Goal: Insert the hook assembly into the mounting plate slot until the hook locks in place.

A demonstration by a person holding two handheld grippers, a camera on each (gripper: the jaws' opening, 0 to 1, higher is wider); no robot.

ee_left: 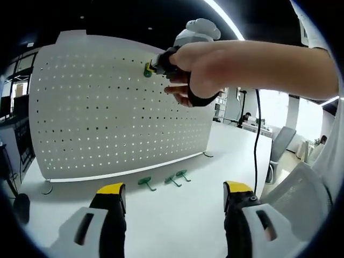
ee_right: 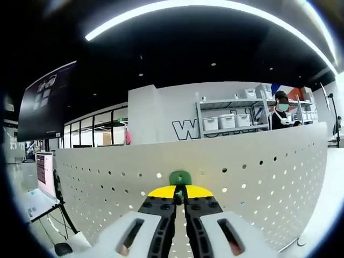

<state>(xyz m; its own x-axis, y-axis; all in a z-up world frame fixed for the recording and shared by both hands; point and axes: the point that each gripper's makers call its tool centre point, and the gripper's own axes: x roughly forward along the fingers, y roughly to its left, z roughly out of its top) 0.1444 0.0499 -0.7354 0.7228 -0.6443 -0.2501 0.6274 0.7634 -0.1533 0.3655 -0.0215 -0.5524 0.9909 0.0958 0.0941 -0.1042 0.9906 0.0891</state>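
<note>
A white perforated mounting plate [ee_left: 107, 107] stands upright on the table. In the left gripper view, a hand holds my right gripper [ee_left: 155, 66] near the plate's upper right, shut on a green hook [ee_left: 147, 70] pressed against the holes. In the right gripper view the plate [ee_right: 258, 177] spreads across the lower half, and my right gripper [ee_right: 180, 198] is shut on the green hook [ee_right: 180, 177], whose base sits against the plate near its top edge. My left gripper [ee_left: 173, 196] hangs open above the table, well back from the plate. Three spare green hooks [ee_left: 146, 183] [ee_left: 172, 180] [ee_left: 183, 174] lie before the plate's foot.
The white table [ee_left: 177, 226] stretches in front of the plate. A white mesh chair back [ee_left: 301, 193] is at the right. Behind the plate are shelves with bins [ee_right: 231, 121], a person [ee_right: 280, 110], and a monitor [ee_right: 44, 166] at the left.
</note>
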